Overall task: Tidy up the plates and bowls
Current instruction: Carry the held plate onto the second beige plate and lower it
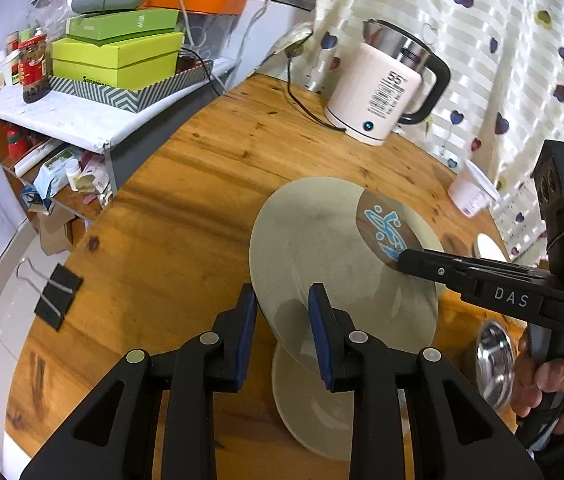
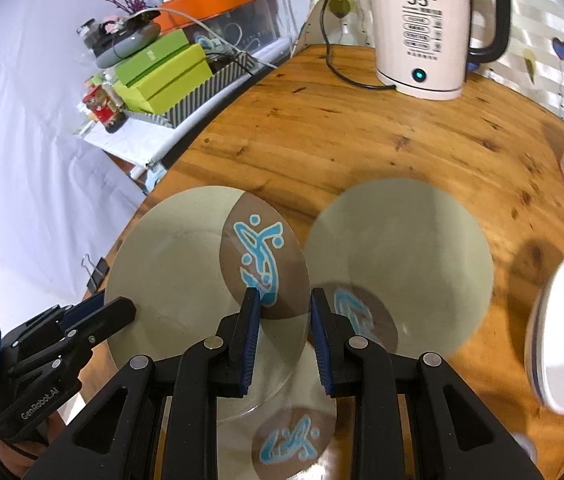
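Both grippers meet on one beige plate (image 2: 186, 264), raised and tilted above the wooden table (image 1: 186, 184), its brown fish patch toward the kettle (image 1: 382, 84). The left gripper (image 1: 282, 312) straddles the near-left rim, jaws partly open; the right gripper (image 2: 284, 316) brackets the patterned edge, contact unclear. A second plate (image 2: 402, 248) lies right, a third (image 2: 290, 440) underneath, mostly hidden
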Motion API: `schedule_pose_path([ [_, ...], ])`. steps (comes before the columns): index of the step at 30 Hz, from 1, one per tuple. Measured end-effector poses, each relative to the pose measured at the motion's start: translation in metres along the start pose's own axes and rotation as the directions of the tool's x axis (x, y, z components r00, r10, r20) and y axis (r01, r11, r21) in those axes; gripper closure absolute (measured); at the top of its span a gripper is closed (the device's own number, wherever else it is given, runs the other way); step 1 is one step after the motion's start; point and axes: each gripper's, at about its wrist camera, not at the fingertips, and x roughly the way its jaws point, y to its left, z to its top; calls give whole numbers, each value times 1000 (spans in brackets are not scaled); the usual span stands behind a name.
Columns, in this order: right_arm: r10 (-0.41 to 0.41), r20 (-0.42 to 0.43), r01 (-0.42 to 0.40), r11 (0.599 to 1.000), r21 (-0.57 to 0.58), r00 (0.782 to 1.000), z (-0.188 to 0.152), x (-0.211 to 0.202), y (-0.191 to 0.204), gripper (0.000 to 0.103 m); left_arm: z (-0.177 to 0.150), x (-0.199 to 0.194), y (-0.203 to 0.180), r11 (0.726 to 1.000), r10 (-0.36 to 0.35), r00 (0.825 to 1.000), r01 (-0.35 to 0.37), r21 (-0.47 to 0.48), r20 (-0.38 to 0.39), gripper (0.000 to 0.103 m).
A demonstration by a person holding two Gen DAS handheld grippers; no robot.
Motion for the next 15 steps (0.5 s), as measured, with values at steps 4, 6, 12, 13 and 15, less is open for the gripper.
schedule_pose_path([
  [4, 0, -2, 0, 1000, 23, 1000, -19, -7, -4, 79, -12, -5, -7, 1000, -4, 1000, 4, 13, -7, 75],
  [6, 1, -3, -1, 999, 34, 1000, -29, -10, -6, 79, -18, -7, -10, 1000, -5, 1000, 5, 17, -12, 75],
  [12, -14, -8, 14, 999, 47, 1000, -50, -12, -7, 79, -37, -7, -14, 1000, -2, 999, 3, 30, -37, 75],
  [13, -15, -9, 15, 999, 49, 1000, -54, -12, -7, 79, -40, -7, -15, 999, 0, 999, 1, 32, -41, 75],
  [15, -16, -10, 17, 998, 54, 1000, -59, -11, -8, 78, -43, -6, -15, 999, 0, 999, 2, 36, -46, 75],
])
